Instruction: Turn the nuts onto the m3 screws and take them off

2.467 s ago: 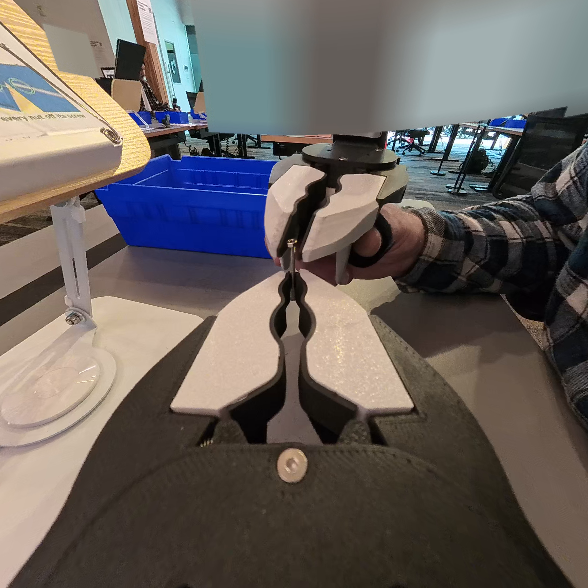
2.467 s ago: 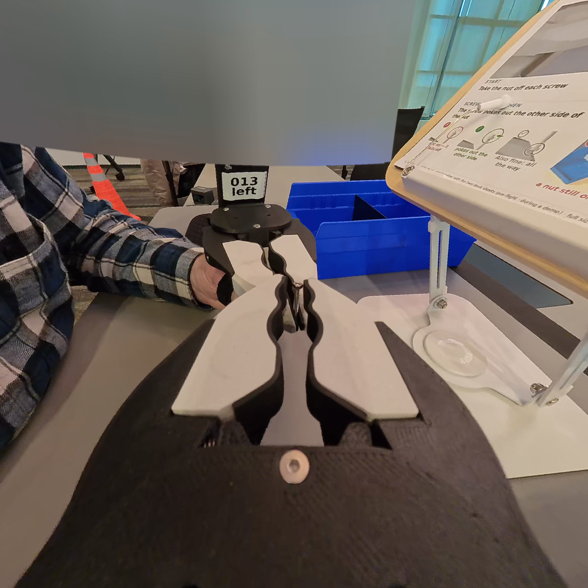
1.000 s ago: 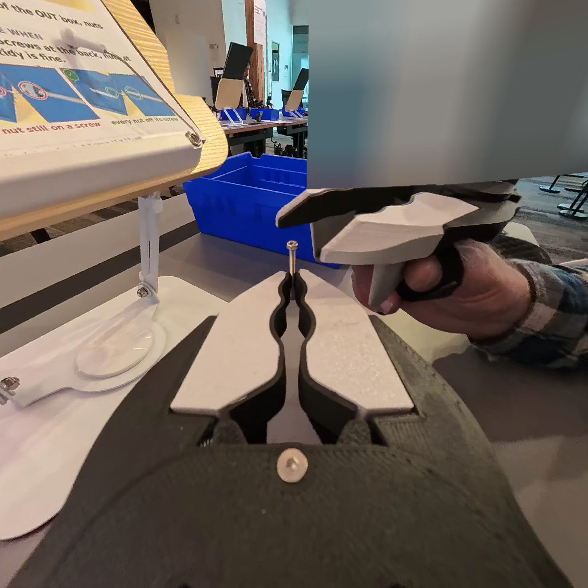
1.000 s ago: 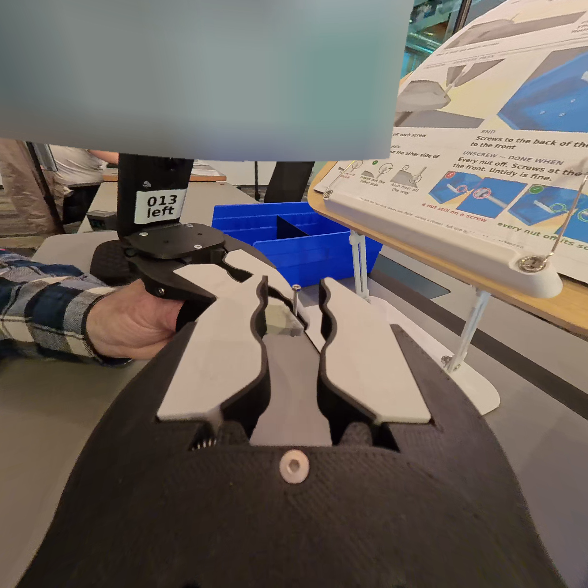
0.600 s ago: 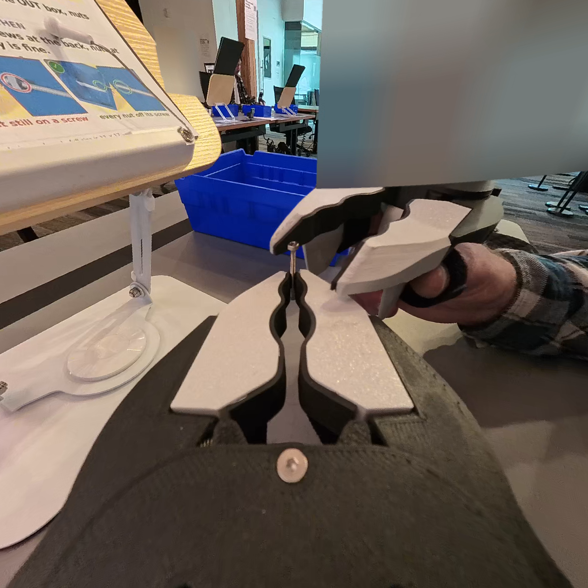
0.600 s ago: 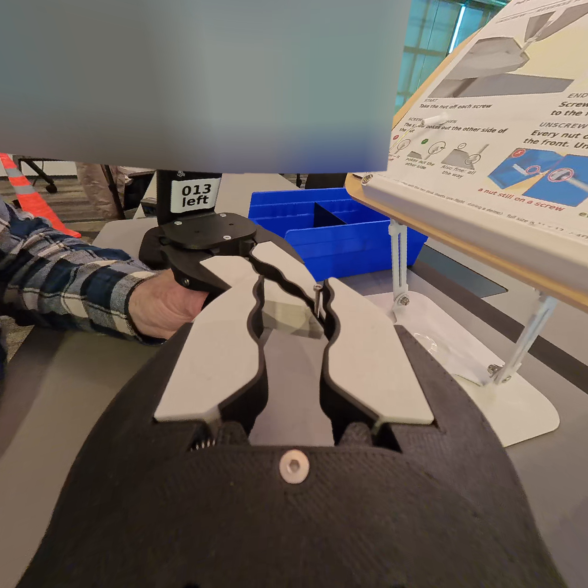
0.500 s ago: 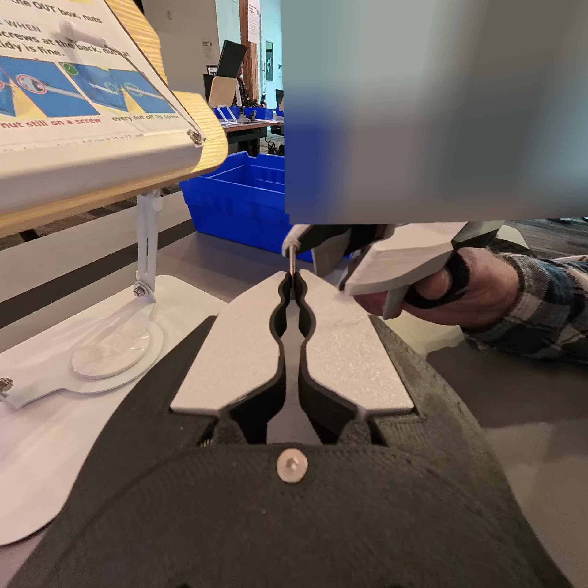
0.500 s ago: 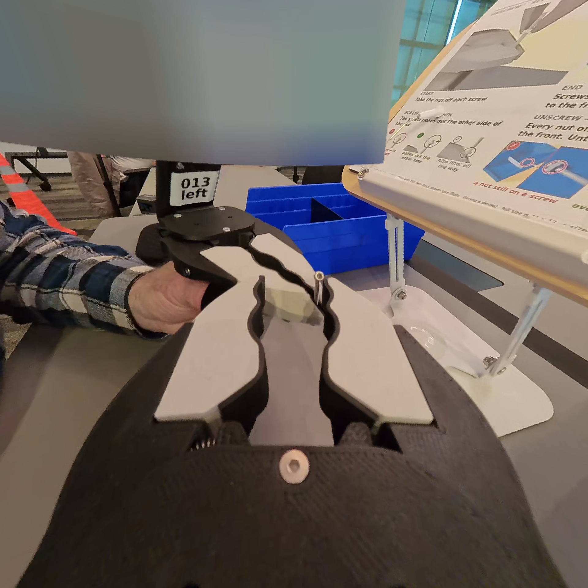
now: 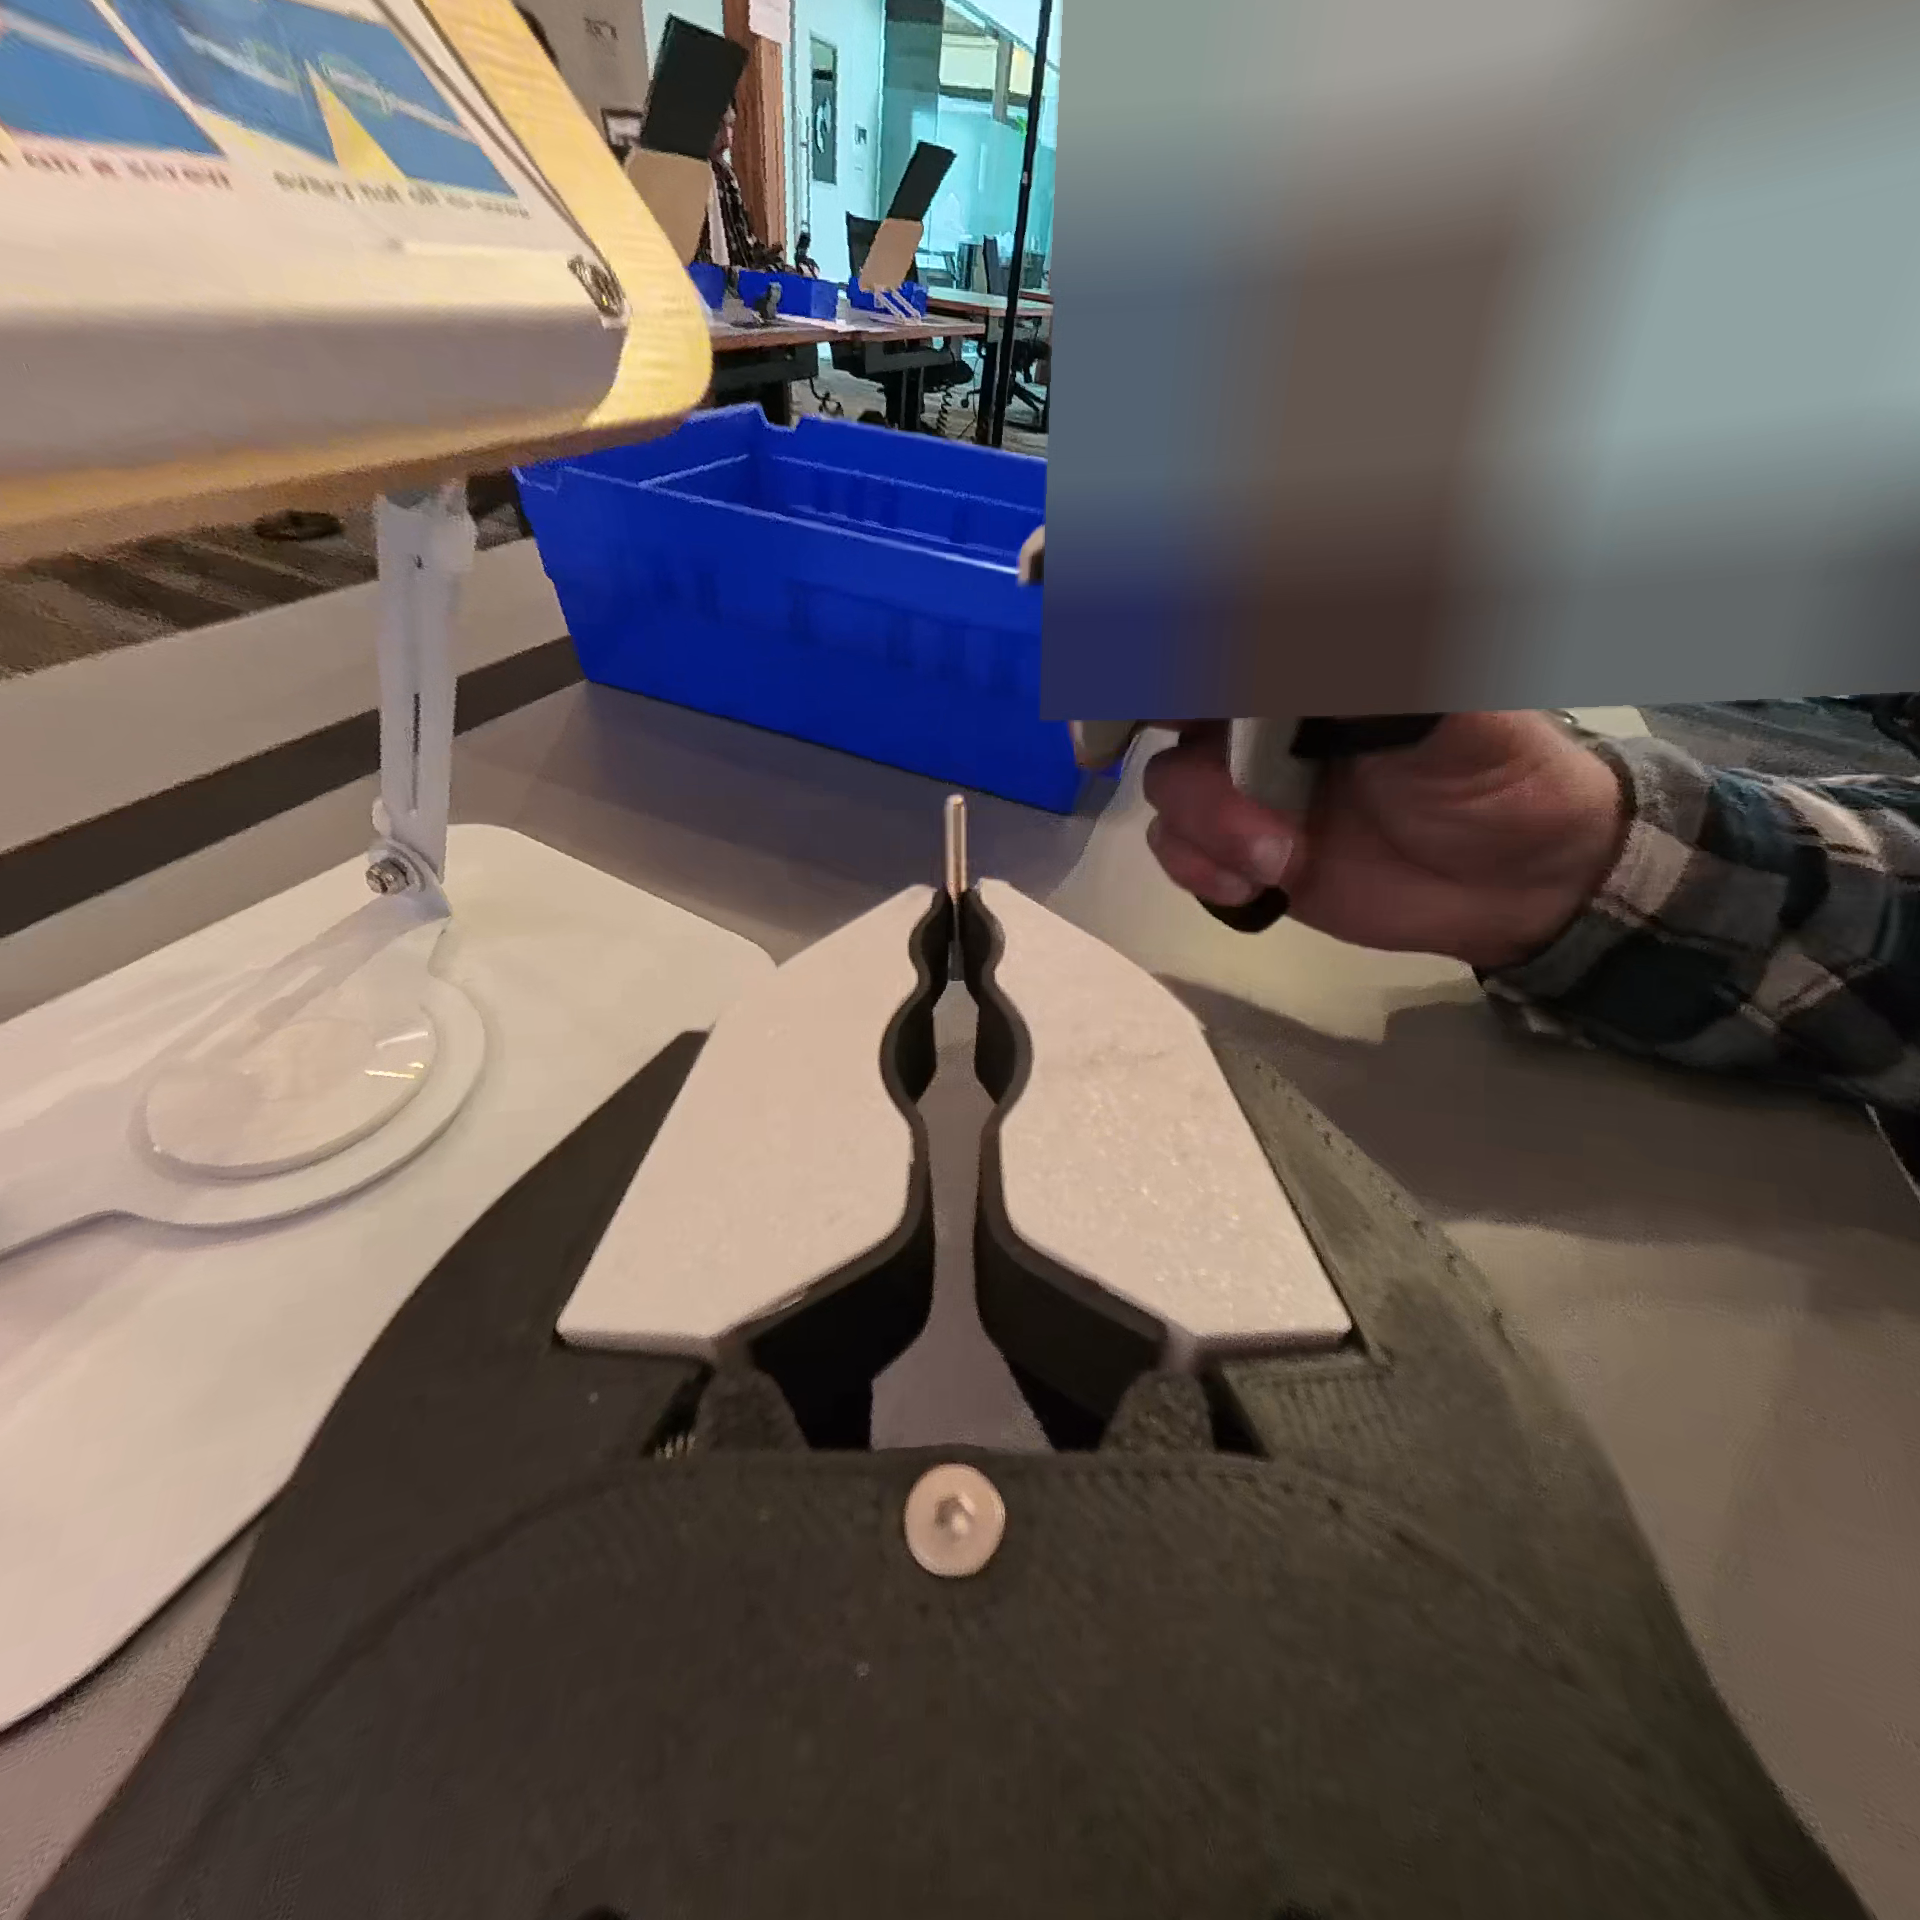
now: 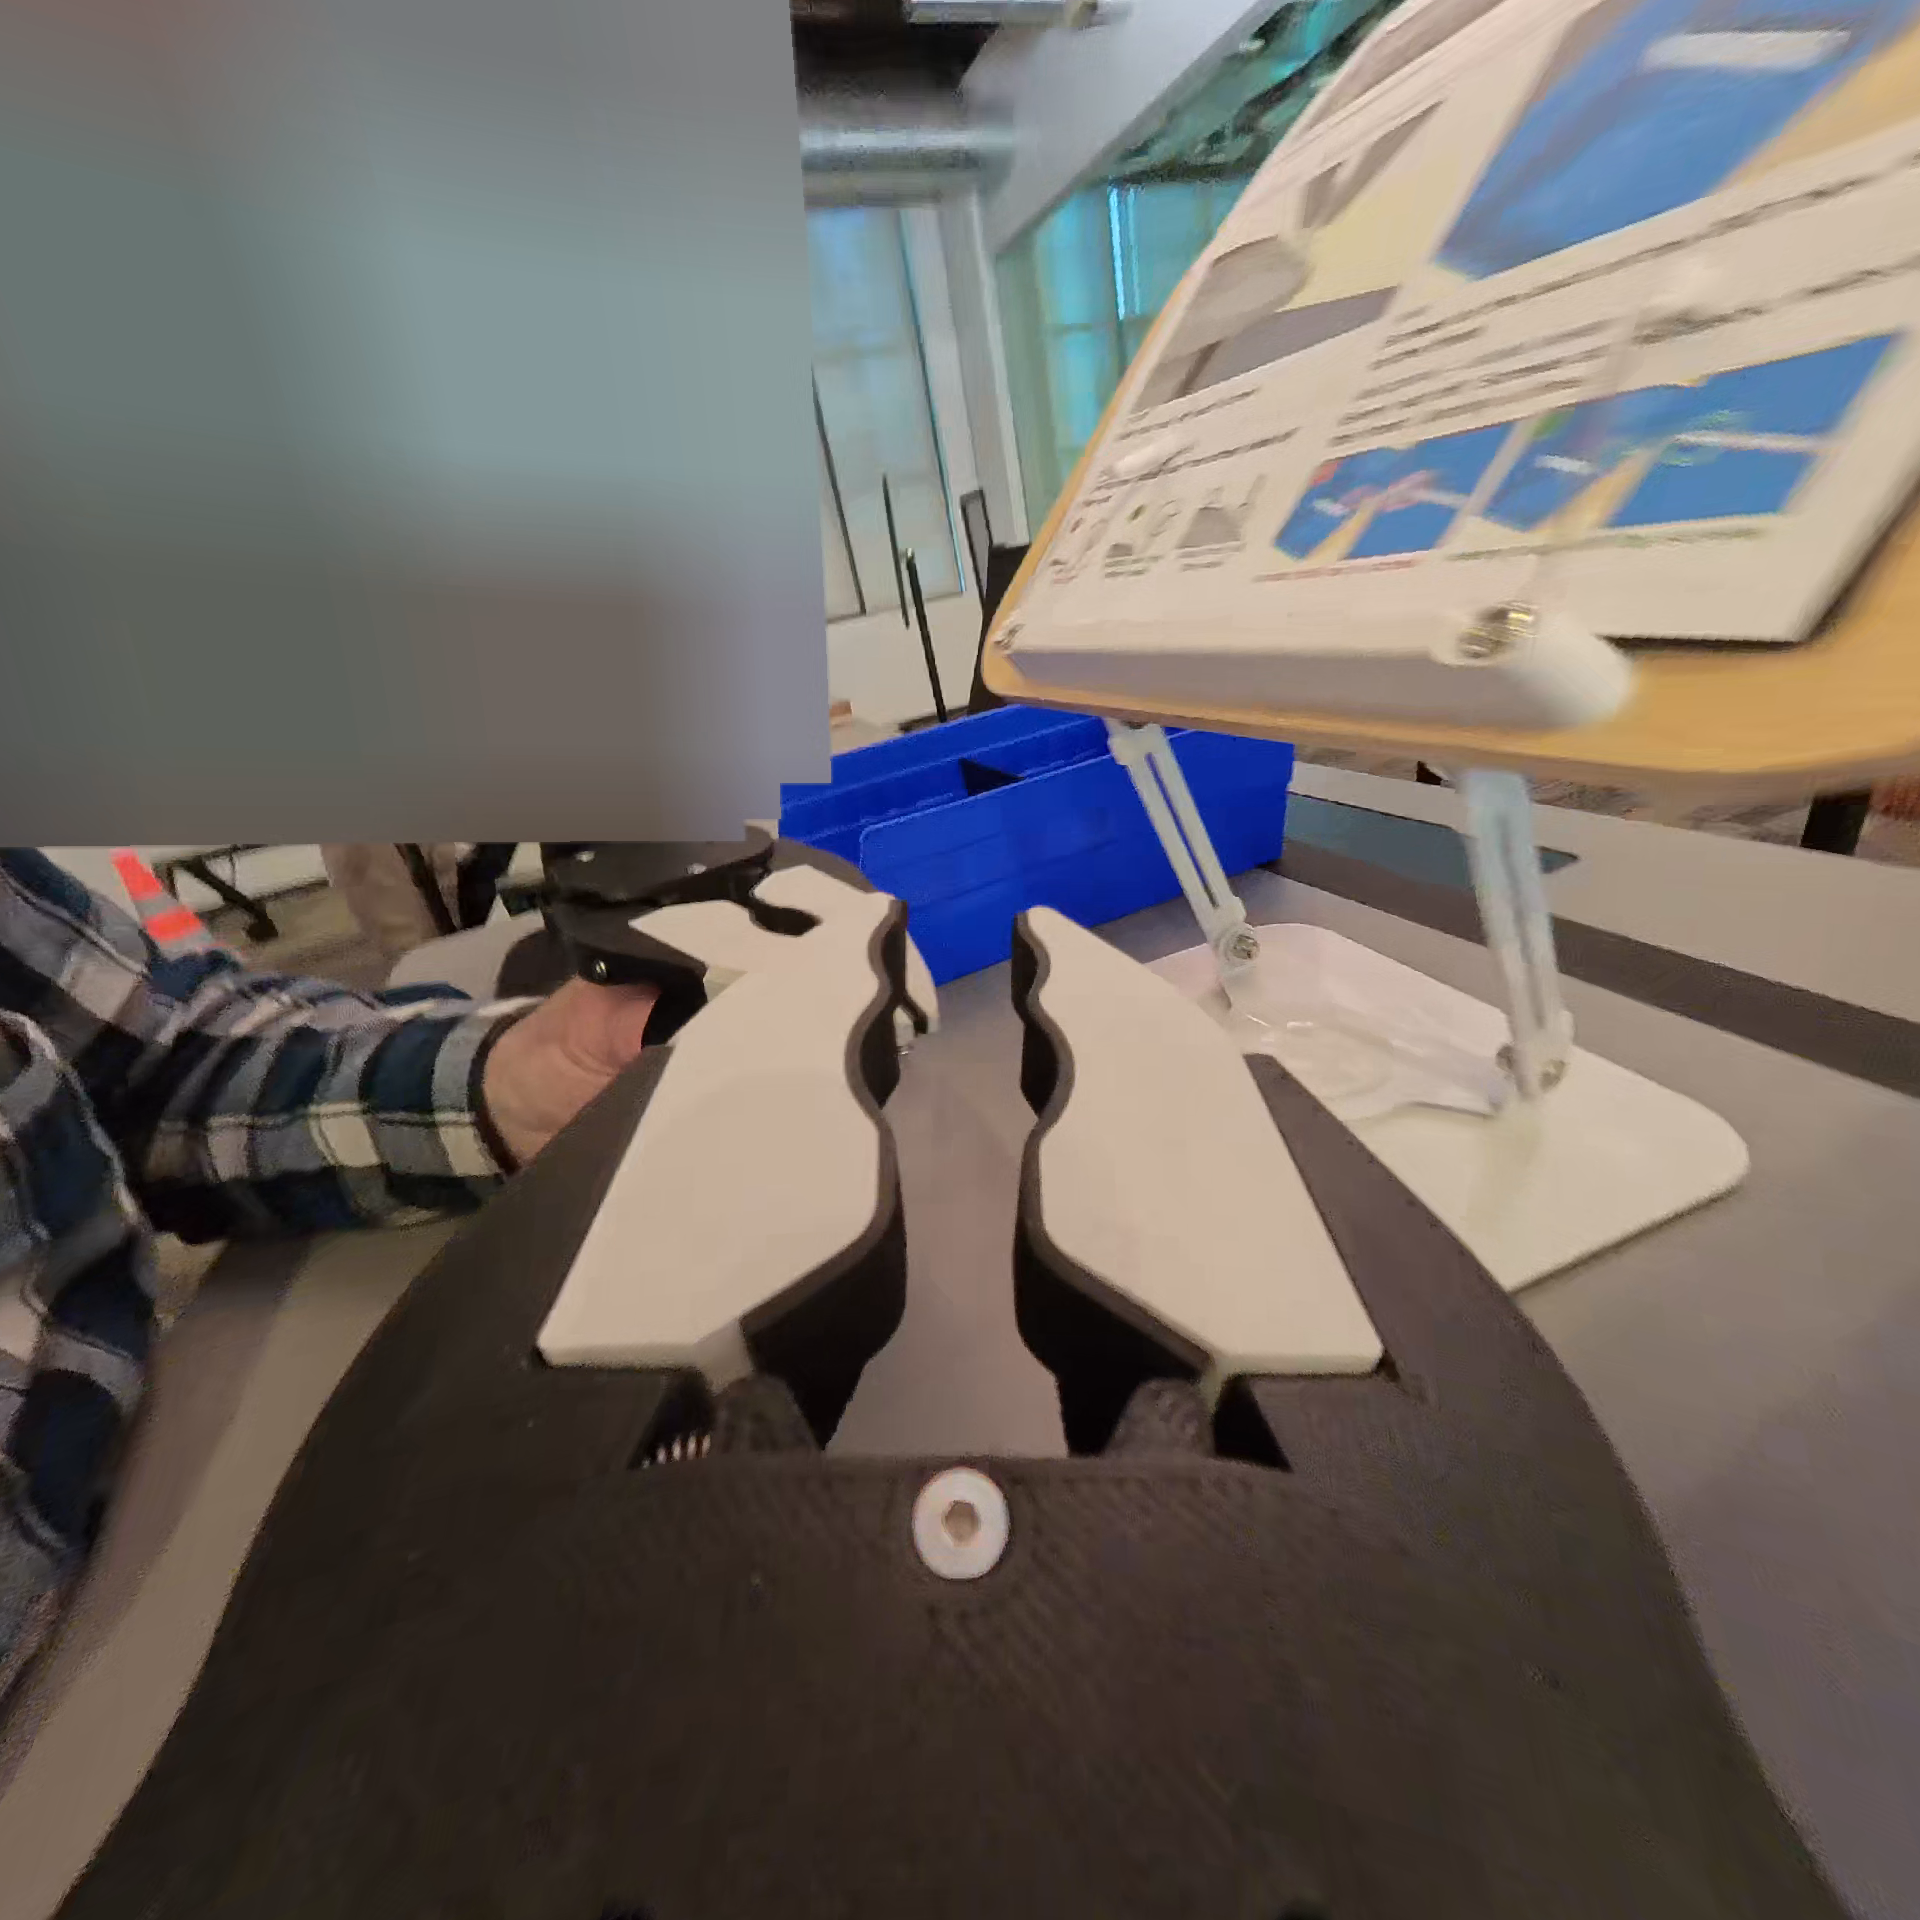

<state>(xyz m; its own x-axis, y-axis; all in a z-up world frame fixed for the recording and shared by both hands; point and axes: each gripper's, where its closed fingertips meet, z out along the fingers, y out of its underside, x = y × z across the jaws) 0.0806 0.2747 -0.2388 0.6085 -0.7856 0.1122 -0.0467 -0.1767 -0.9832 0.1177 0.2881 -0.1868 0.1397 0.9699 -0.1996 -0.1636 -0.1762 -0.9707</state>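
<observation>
In the left wrist view my left gripper (image 9: 954,899) is shut on a thin metal screw (image 9: 954,847). The screw stands upright out of the fingertips, above the grey table (image 9: 1621,1195). A hand (image 9: 1403,831) holding the right gripper is to the right of the screw; a blurred patch hides that gripper's fingers there. In the right wrist view my right gripper (image 10: 961,930) is open, with nothing between its fingers (image 10: 1101,997). The left gripper's black body (image 10: 644,883) shows just left of it, its tips hidden behind my finger.
A blue divided bin (image 9: 810,623) stands at the back of the table; it also shows in the right wrist view (image 10: 1039,831). A tilted instruction board (image 10: 1455,416) rests on a white stand with a flat base (image 10: 1455,1122). A plaid sleeve (image 9: 1714,935) lies at the right. The left gripper's tips are roughly 6 cm from the right gripper's. The flat base (image 10: 1455,1122) is about equally far from each gripper, around 20 cm.
The right gripper, whose jaws were around the screw's top, has pulled away up and to the right and narrowed. The left gripper has kept hold of the screw, whose top now looks plainer.
</observation>
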